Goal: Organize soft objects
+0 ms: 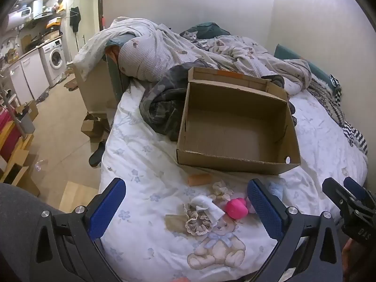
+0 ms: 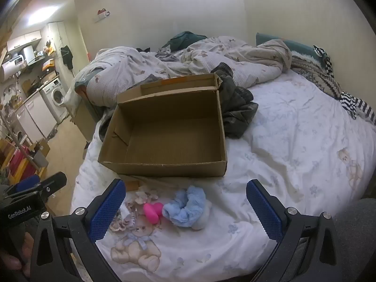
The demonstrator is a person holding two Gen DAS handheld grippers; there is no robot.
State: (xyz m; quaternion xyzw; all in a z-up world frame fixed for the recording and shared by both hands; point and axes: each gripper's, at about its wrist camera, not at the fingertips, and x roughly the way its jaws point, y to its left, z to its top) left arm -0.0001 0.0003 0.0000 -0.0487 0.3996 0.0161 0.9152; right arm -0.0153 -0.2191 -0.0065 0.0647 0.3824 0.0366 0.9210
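An open, empty cardboard box (image 1: 237,138) (image 2: 169,141) sits on the bed. In front of it lies a small cluster of soft items: a pink soft ball (image 1: 236,208) (image 2: 153,211), a fluffy blue scrunchie (image 2: 185,208), a beige lace scrunchie (image 1: 196,221), a white cloth piece (image 1: 208,205), a floral scrunchie (image 1: 221,189) (image 2: 143,196) and an orange sponge block (image 1: 199,179). My left gripper (image 1: 185,211) is open above the cluster. My right gripper (image 2: 185,210) is open above the pink ball and blue scrunchie; it also shows at the right edge of the left wrist view (image 1: 345,195).
The bed sheet (image 2: 282,164) has flower and teddy-bear prints. A rumpled duvet (image 1: 164,51), a dark garment (image 1: 162,108) and a grey cat (image 1: 191,35) lie behind the box. Striped cloth (image 2: 352,103) lies by the wall. Floor, boxes and a washing machine (image 1: 55,58) are left.
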